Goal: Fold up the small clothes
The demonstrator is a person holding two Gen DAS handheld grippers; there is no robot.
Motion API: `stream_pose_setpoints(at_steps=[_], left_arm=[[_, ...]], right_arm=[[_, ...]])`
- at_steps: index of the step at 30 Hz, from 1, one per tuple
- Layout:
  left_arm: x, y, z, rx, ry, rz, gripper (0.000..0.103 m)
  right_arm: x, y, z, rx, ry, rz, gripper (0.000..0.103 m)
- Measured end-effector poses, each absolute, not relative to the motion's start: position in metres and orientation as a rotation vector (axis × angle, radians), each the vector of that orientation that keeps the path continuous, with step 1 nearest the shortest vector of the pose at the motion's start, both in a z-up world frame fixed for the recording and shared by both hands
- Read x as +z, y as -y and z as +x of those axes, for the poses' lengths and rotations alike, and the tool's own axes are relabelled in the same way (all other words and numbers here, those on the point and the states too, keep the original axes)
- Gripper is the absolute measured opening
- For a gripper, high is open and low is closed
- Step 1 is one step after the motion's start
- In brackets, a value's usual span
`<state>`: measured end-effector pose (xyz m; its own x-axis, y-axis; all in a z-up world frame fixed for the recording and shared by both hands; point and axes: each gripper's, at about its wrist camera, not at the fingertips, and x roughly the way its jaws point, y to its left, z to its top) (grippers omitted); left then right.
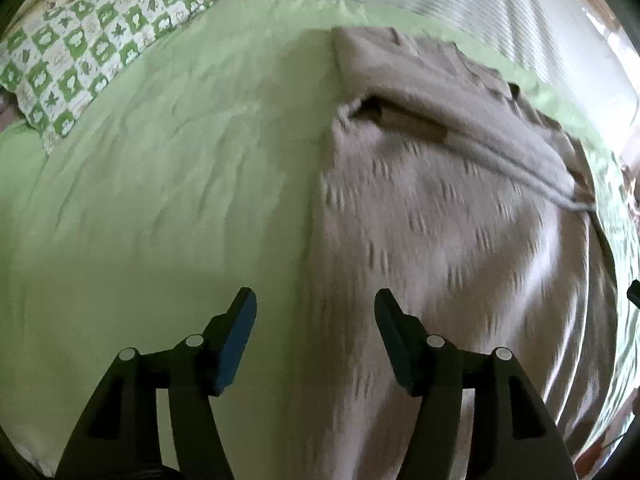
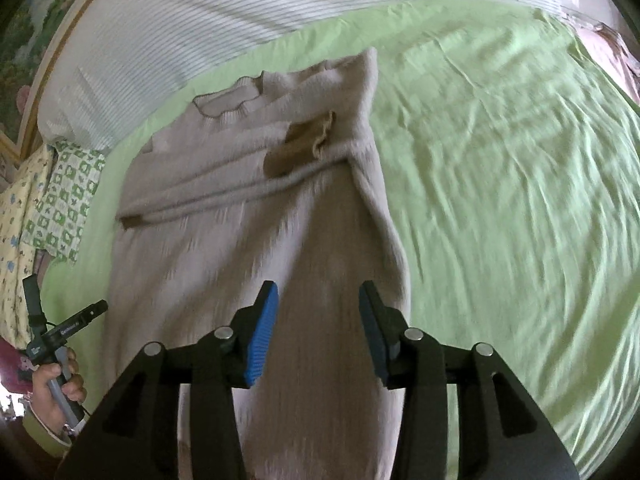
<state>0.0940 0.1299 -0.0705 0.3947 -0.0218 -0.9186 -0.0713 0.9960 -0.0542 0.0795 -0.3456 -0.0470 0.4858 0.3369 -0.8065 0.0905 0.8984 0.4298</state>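
A beige knitted garment with brown patches (image 1: 440,208) lies flat on the light green bedsheet (image 1: 160,184), filling the frame's right half. The left gripper (image 1: 316,312) and right gripper (image 2: 318,304) both gape, holding nothing.

Soft daylight fills both pictures. The green sheet (image 1: 160,200) looks bright. The sweater (image 1: 440,220) is smeared and blurry. The dark fingers (image 2: 256,340) are sharp. The edges bend round and turn black in the corners. The bottom is dimmer.
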Motion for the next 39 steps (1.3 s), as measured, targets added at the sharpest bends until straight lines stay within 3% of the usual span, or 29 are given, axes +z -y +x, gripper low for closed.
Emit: stream_pose_setpoints(at_steps=[2,18,28,31,33,34,36,39], left_arm=[[-0.072,-0.13,0.08,0.022,-1.178,-0.083,0.063],[-0.084,-0.163,-0.016,-0.08,-1.285,-0.17,0.071],[-0.094,-0.157,-0.037,-0.134,-1.329,-0.186,0.079],[-0.096,-0.144,-0.035,-0.167,-1.332,-0.177,0.071],[-0.098,-0.133,-0.034,-0.186,-1.335,-0.12,0.051],[-0.098,-0.128,-0.034,-0.195,-1.327,-0.088,0.044],[-0.096,-0.123,-0.037,-0.251,-1.314,-0.076,0.009],[-0.089,-0.126,-0.044,-0.276,-1.281,-0.107,0.007]], right_arm=[[-0.047,0.346,0.064,0.155,-1.063,0.454,0.053],[-0.065,0.354,-0.06,0.108,-1.115,0.509,0.053],[-0.096,0.336,-0.081,0.144,-1.144,0.547,0.054],[-0.097,0.333,-0.079,0.154,-1.133,0.576,0.054],[-0.097,0.329,-0.077,0.189,-1.134,0.6,0.051],[-0.098,0.325,-0.077,0.22,-1.136,0.619,0.046],[-0.103,0.319,-0.078,0.232,-1.17,0.617,0.008],[-0.104,0.324,-0.085,0.232,-1.171,0.622,0.008]])
